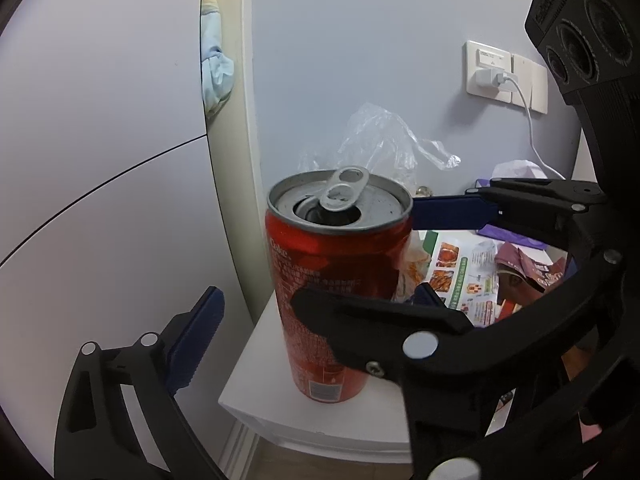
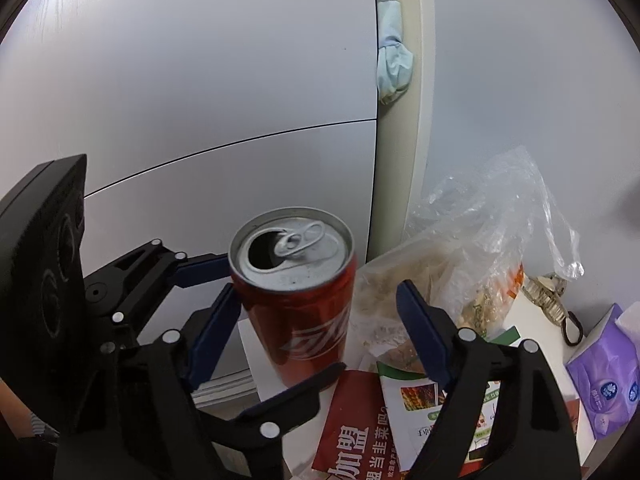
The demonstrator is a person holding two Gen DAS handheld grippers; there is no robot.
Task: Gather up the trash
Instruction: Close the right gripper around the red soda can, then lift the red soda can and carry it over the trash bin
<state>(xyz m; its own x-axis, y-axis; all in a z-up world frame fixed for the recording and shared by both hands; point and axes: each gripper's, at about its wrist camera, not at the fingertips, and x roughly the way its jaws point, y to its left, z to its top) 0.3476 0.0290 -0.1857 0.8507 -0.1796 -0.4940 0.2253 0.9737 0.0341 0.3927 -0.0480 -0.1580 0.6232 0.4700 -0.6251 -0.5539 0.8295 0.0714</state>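
Right now, red cola can stands upright at corner of white bench, tab lifted, mouth open. Right gripper straddles can, fingers apart, left one near can's side, contact unclear. Left gripper also spread wide around can, no pads pressing. Clear plastic bag with food scraps just behind can; flyers and purple tissue pack lie nearby.

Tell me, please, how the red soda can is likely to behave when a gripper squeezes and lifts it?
The red soda can is already opened, so it is probably light and may dent under a firm squeeze. Its smooth, glossy wall could slip. Standing tall near the white table corner, it might tip if nudged sideways.
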